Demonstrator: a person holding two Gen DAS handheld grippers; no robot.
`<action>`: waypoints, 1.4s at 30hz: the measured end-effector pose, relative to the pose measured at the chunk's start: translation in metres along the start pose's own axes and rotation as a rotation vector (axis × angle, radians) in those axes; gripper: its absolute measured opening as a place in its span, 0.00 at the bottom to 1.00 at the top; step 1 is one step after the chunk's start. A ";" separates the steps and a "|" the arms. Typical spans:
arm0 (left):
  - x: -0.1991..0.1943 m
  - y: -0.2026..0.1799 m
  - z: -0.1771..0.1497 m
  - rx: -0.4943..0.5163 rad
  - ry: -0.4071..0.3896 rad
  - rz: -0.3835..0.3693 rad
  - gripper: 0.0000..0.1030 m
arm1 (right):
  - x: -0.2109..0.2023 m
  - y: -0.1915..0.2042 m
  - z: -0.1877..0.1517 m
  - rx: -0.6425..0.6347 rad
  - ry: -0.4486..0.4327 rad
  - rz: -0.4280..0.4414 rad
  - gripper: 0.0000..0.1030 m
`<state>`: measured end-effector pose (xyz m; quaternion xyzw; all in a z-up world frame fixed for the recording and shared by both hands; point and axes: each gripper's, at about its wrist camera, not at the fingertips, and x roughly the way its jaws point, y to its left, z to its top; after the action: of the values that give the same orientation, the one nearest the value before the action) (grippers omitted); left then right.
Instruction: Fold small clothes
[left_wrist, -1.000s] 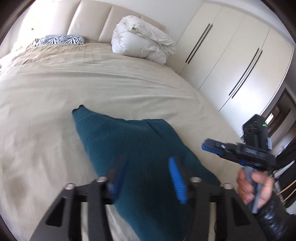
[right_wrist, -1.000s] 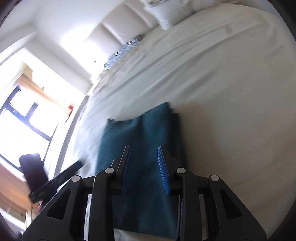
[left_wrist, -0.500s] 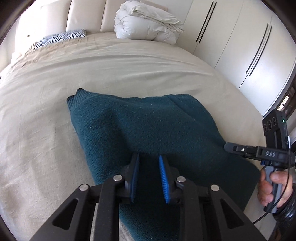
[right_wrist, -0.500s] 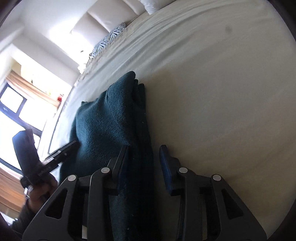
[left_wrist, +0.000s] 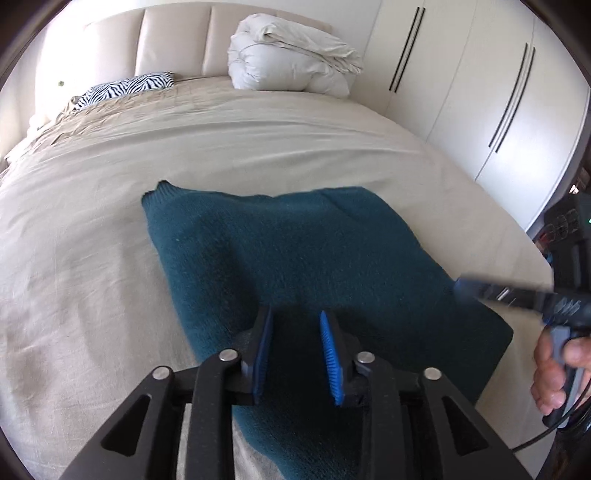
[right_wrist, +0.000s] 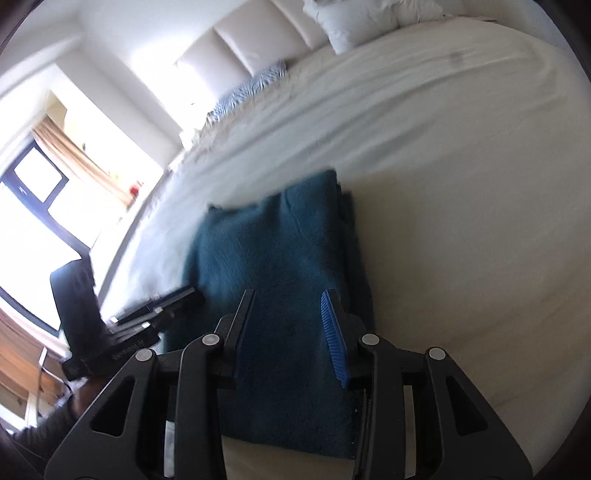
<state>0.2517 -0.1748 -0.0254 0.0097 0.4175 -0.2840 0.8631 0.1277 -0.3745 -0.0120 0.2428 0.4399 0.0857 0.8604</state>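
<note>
A folded teal knit garment (left_wrist: 295, 266) is seen laid flat on the beige sheet of a bed (left_wrist: 258, 147), near the foot end, with its stacked layers visible along one edge in the right wrist view (right_wrist: 280, 266). The left gripper (left_wrist: 295, 347) is held just above the near part of the garment, its blue-padded jaws parted by a moderate gap, and nothing is gripped between them. The right gripper (right_wrist: 288, 328) is likewise held over the fabric, its jaws spread somewhat wider and empty; whether its fingertips are touching the knit cannot be told. In the left wrist view the right gripper (left_wrist: 517, 295) is shown blurred at the garment's right edge, held by a bare hand (left_wrist: 557, 373). In the right wrist view the left gripper (right_wrist: 147, 314) is pictured at the garment's left side. A bundled white duvet (left_wrist: 291, 59) and a zebra-print pillow (left_wrist: 125, 88) are seen resting against the padded headboard (left_wrist: 177, 40). White wardrobe doors (left_wrist: 480, 92) with dark vertical handles are lined up along the bed's far side, and a bright window (right_wrist: 33, 192) with tan curtains is shown opposite.
</note>
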 end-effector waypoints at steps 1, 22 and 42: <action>0.001 0.002 0.000 -0.010 0.003 -0.011 0.30 | 0.008 -0.005 -0.005 0.007 0.019 -0.010 0.33; 0.009 0.058 -0.022 -0.425 0.125 -0.249 0.74 | 0.027 -0.058 0.041 0.222 0.135 0.143 0.65; 0.008 0.048 -0.009 -0.402 0.208 -0.197 0.44 | 0.048 0.008 0.045 -0.027 0.215 -0.082 0.25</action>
<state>0.2729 -0.1361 -0.0478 -0.1739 0.5514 -0.2756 0.7680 0.1927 -0.3653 -0.0200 0.2026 0.5380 0.0820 0.8141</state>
